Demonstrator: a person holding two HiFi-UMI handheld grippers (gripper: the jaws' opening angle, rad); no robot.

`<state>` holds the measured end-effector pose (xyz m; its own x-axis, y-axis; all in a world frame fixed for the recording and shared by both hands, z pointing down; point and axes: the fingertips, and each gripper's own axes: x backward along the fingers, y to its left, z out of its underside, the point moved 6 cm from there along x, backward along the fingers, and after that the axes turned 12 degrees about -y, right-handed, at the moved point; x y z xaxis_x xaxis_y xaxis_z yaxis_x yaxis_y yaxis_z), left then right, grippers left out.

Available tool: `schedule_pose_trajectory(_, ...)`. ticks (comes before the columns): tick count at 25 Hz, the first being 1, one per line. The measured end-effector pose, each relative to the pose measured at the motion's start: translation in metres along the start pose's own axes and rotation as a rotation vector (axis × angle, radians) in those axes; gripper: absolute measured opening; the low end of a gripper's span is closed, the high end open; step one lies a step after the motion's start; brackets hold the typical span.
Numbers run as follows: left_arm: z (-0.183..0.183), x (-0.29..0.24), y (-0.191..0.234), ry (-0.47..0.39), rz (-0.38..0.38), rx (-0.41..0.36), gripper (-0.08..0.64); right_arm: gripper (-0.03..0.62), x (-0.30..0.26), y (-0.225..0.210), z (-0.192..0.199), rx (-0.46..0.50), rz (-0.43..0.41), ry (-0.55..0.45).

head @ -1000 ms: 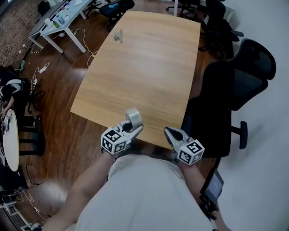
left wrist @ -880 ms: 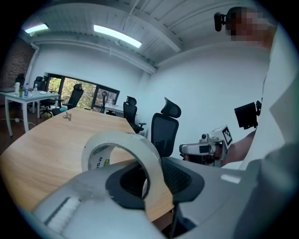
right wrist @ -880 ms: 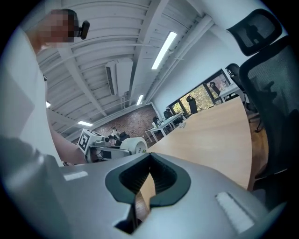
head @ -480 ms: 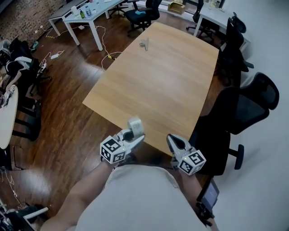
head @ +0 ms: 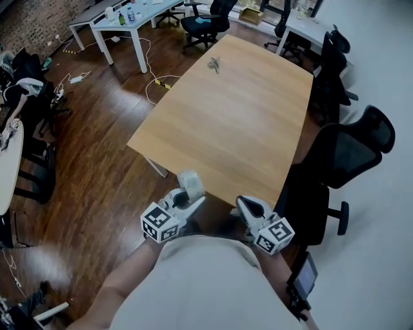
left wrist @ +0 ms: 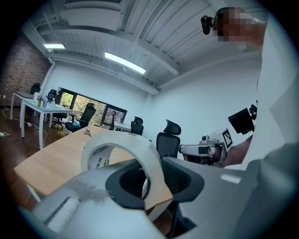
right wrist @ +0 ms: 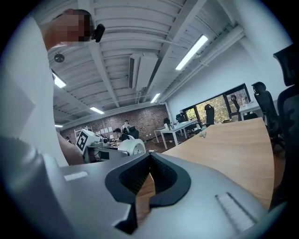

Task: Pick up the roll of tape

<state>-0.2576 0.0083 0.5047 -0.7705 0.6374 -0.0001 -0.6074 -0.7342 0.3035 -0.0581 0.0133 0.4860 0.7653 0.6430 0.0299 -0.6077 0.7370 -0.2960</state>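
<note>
The roll of tape (head: 190, 184) is pale and whitish, and my left gripper (head: 188, 197) is shut on it, holding it just off the near edge of the wooden table (head: 239, 122). In the left gripper view the tape (left wrist: 122, 150) stands upright between the jaws of the left gripper (left wrist: 145, 179), with one jaw through the roll's hole. My right gripper (head: 247, 207) is beside it, close to my body, shut with nothing in it. In the right gripper view the right gripper (right wrist: 149, 158) has its tips together, and the tape (right wrist: 134, 146) shows at left.
A small bunch of keys (head: 213, 64) lies at the table's far end. Black office chairs (head: 342, 155) stand along the table's right side. White desks (head: 129, 16) and floor cables (head: 155, 80) are at upper left. A round table's edge (head: 8, 167) is at far left.
Both grippers have drawn back from over the table's near edge toward my body and risen a little. The tape stays in the left gripper. The right gripper has rolled.
</note>
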Motion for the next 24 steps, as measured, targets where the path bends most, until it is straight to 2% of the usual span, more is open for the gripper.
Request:
schedule_pose_trajectory(7, 0.004, 0.040, 0.012, -0.018, -0.013, 0.016, 0.109, 0.006, -0.016, 0.030, 0.006, 0.035, -0.013, 0.021)
schedule_pose_trajectory(20, 0.012, 0.059, 0.026, -0.031, 0.003, 0.023, 0.109, 0.006, -0.035, 0.047, 0.021, 0.065, -0.006, 0.063)
schedule_pose_trajectory(24, 0.012, 0.066, 0.036, -0.023, 0.009, 0.014, 0.109, 0.006, -0.045, 0.051, 0.025, 0.045, 0.011, 0.058)
